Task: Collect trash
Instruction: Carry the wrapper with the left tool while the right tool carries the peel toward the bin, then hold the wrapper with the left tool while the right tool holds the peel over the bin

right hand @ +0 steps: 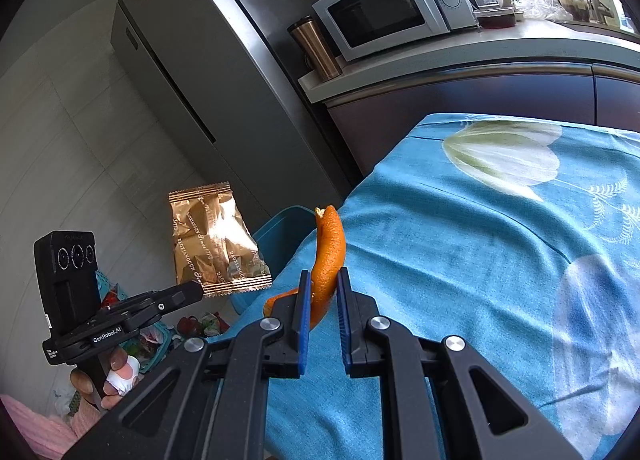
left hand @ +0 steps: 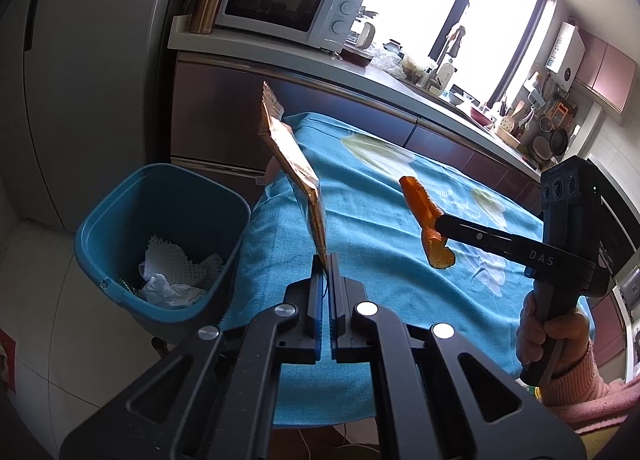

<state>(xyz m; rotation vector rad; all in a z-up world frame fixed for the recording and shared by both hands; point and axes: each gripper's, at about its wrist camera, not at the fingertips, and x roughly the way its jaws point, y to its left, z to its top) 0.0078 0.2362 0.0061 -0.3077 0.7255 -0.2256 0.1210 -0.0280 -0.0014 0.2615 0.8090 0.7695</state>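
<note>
The left gripper is clamped on one gold wrapper, held up past the table's left edge beside the one blue bin. The right gripper pinches one orange peel above the table's left edge.

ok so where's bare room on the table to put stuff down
The blue tablecloth is bare nearly all over, from the bin-side edge to the cabinet side. The bin has room above its paper. The far counter by the microwave is crowded.
</note>
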